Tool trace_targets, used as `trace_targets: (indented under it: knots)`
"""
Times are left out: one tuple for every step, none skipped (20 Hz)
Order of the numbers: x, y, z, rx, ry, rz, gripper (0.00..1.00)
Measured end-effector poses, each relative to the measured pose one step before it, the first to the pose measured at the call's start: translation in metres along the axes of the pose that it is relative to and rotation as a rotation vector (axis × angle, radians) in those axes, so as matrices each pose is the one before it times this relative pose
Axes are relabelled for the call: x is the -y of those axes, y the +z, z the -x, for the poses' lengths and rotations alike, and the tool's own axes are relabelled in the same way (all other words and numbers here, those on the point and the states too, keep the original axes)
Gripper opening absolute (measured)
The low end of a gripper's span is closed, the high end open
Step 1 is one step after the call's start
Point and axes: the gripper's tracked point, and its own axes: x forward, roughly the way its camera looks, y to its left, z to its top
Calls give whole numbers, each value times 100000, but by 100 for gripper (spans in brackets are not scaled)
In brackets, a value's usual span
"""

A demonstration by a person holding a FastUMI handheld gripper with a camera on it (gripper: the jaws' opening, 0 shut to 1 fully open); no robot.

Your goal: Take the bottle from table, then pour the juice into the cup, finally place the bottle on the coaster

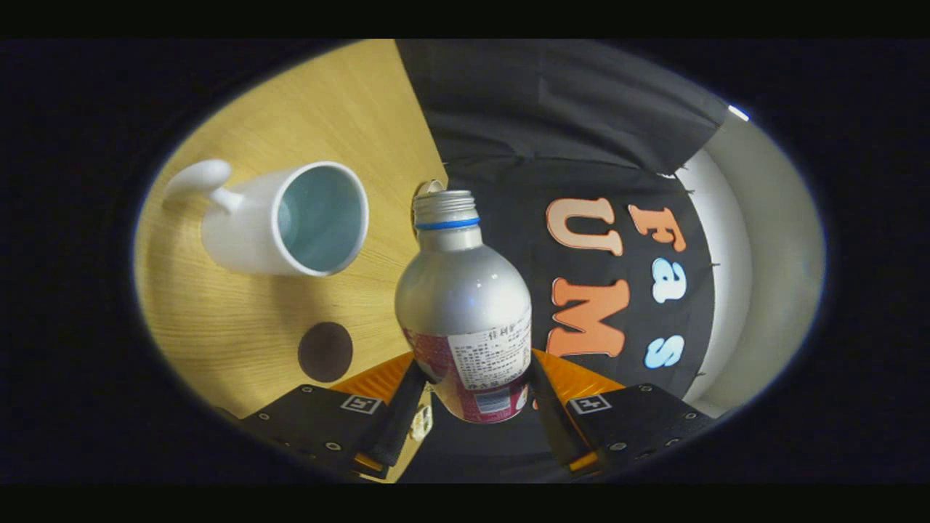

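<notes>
Gripper (pixel 476 396) fingers clamped on both sides of the bottle (pixel 465 305), gripping its lower labelled body. Bottle is smooth brushed metal, rounded shoulders, threaded open neck with a blue ring, red printed wrap and a white label patch below. View is rolled, so the wooden table (pixel 341 116) runs up one side; light grain, matte. On it, beyond the fingers: white glazed ceramic cup (pixel 287 221), pale blue inside, curved handle. Nearer the fingers, a flat dark round coaster (pixel 325 351). Black wrinkled cloth wall behind the bottle.
</notes>
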Motion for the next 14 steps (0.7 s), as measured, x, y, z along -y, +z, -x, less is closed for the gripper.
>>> trace_targets:
  knots:
    - [128, -483, -206, -522, 536, -5945, 78]
    - [-115, -201, -44, -323, 937, -5783, 78]
    - [-135, 117, -177, -7, 548, -5584, 78]
    - [-11, -85, -82, 77, 469, -5526, 78]
    - [73, -55, -157, 226, 409, -5365, 78]
    - [144, -152, -162, 10, 249, -5453, 79]
    - [193, -184, -96, -196, 251, -5705, 78]
    - [-65, -14, -296, 178, 734, -6669, 78]
    - [-1, -209, -273, -96, 1032, -7129, 79]
    - [-33, -136, -507, 156, 1379, -7276, 79]
    - [98, -255, -215, -433, 757, -7001, 79]
    - [-17, -119, -254, -446, 1559, -6848, 78]
    - [79, -302, -268, -605, 564, -6426, 79]
    - [-117, -499, -331, -952, 1333, -6328, 79]
